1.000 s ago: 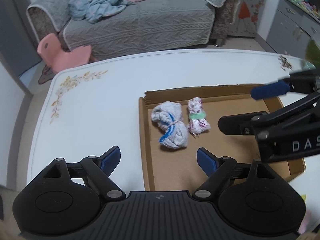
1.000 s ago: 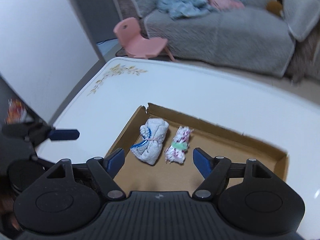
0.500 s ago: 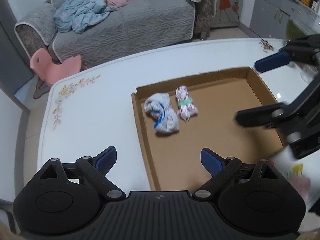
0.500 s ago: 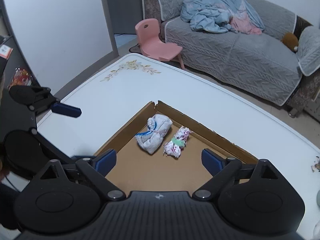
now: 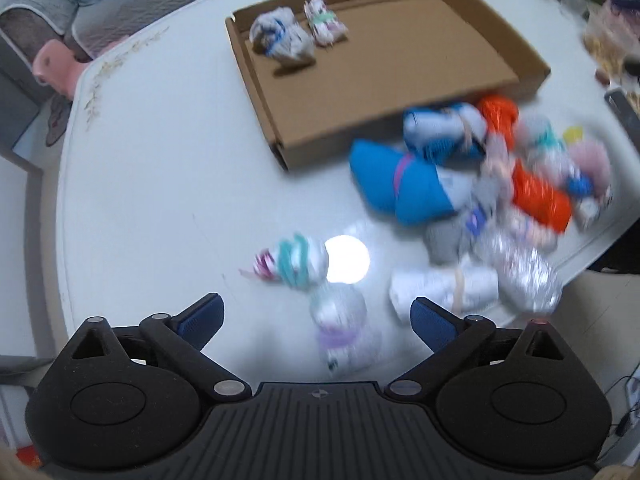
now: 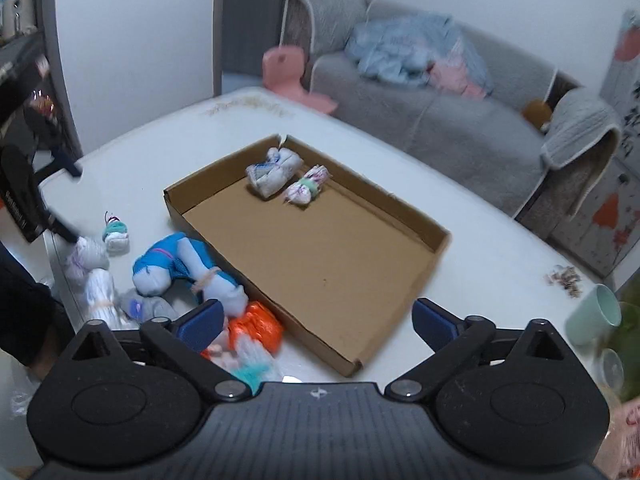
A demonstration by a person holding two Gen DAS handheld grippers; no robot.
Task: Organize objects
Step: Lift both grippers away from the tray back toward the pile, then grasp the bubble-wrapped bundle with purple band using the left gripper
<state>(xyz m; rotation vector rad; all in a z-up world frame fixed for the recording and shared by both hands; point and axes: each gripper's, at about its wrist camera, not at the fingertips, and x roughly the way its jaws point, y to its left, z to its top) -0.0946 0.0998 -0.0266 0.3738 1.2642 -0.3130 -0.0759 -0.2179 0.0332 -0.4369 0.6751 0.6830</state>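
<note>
change: both views have swung from the cardboard tray point(image 5: 384, 76) to the sock-bundle pile point(image 5: 480, 184) on the worktop point(image 5: 160, 184) at 3 o'clock | left hand-held gripper point(image 5: 316, 318): apart, empty, over a pale bundle point(image 5: 340, 320) | right hand-held gripper point(image 6: 316, 318): apart, empty | tray: two bundles point(image 6: 286, 176) at 11 o'clock | meaning: next pick likely

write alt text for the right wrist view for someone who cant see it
A shallow cardboard tray sits on a white table, holding two rolled sock bundles in its far corner, with a pile of colourful bundles on the table to its left. The open right claw hovers in the foreground; a grey sofa stands behind.
</note>
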